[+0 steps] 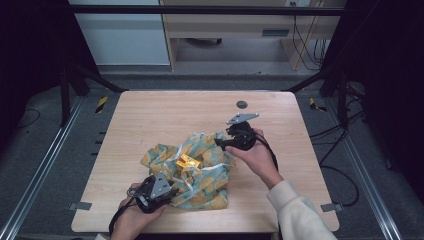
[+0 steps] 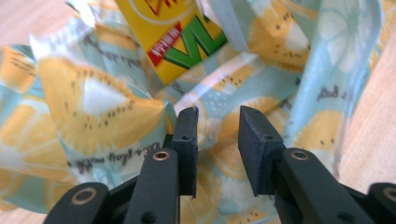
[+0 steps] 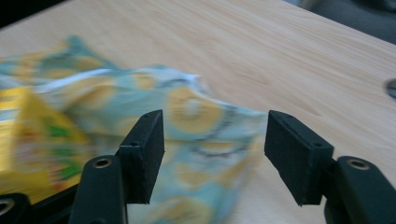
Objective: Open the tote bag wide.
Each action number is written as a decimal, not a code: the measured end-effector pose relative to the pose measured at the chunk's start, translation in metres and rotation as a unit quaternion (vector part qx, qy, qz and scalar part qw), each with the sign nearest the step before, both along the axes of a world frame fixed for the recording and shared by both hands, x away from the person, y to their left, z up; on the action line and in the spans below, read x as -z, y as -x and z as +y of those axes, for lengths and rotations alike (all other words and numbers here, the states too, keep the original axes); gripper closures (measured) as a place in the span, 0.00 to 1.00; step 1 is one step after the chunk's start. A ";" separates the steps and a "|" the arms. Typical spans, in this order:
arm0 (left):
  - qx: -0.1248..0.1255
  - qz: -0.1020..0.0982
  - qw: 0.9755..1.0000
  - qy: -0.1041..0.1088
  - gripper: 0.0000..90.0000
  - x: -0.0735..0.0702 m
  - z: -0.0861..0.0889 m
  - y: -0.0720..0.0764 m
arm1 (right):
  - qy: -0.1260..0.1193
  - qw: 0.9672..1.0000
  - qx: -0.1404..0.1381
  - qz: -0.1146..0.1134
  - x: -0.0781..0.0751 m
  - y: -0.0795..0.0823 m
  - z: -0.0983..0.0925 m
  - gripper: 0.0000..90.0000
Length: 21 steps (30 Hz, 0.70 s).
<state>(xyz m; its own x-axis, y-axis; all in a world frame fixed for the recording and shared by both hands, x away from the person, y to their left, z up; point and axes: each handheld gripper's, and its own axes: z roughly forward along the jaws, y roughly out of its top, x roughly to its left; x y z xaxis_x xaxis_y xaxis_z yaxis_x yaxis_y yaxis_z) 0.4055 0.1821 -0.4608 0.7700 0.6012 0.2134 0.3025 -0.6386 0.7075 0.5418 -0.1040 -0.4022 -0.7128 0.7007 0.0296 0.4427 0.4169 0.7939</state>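
A crumpled light-blue cloth bag [image 1: 207, 182] printed with yellow citrus slices lies on the wooden table [image 1: 165, 115]. A yellow carton [image 1: 186, 161] with red and green lettering sits in its folds. My left gripper [image 1: 172, 190] is at the bag's near left edge; in the left gripper view its jaws [image 2: 217, 149] stand a little apart, with the cloth [image 2: 93, 107] and the carton [image 2: 173, 32] just beyond them. My right gripper [image 1: 221, 144] hovers at the bag's far right corner. Its jaws [image 3: 212, 154] are wide apart above the cloth [image 3: 196, 112], with the carton [image 3: 32, 135] to their left.
A small dark round grommet [image 1: 241, 104] sits in the tabletop at the far right. Bare wood runs along the table's far half and left side. Black frame posts and cables stand beyond the right edge.
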 end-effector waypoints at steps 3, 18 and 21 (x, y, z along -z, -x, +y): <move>-0.012 -0.026 0.999 0.018 0.75 -0.008 0.004 0.002 | -0.003 0.999 -0.035 0.002 0.001 0.025 0.015 0.41; -0.109 -0.077 0.991 0.012 0.50 -0.010 0.026 -0.023 | 0.042 0.996 -0.080 0.013 0.036 0.090 0.001 0.34; -0.113 -0.059 0.992 -0.003 0.45 -0.004 0.027 -0.028 | 0.030 0.997 -0.071 -0.005 0.037 0.094 -0.010 0.33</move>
